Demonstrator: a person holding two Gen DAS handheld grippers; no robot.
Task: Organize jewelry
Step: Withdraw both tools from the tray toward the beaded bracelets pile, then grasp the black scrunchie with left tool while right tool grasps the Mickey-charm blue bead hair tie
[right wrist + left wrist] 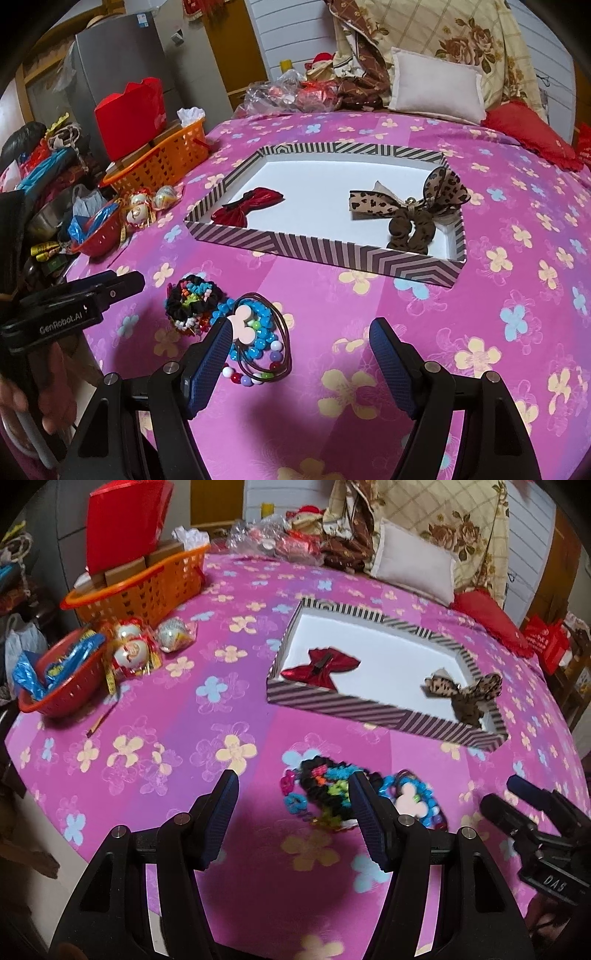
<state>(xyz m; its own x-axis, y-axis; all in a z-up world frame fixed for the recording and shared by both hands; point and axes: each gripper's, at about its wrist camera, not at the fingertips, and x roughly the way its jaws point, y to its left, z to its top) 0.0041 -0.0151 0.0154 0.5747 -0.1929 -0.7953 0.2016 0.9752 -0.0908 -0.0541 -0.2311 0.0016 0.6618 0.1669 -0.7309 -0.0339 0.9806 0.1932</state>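
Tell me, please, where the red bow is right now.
The red bow lies inside the striped tray, at its left end in both views, apart from the leopard bow.

The left hand-held gripper (pixel 293 821) has its jaws spread wide apart, the two blue ribbed pads (pixel 221 818) facing each other with nothing between them, fingers pointing forward and tilted downward. In the right wrist view it shows from the side at the left edge, held by the person's left hand (pixel 33 391) wrapped around its handle. The right hand-held gripper (pixel 301 363) is likewise spread wide, gripping nothing, its blue pads (pixel 393 369) angled forward and down. In the left wrist view its dark fingertips (pixel 517 786) enter from the right edge, just beside the left gripper
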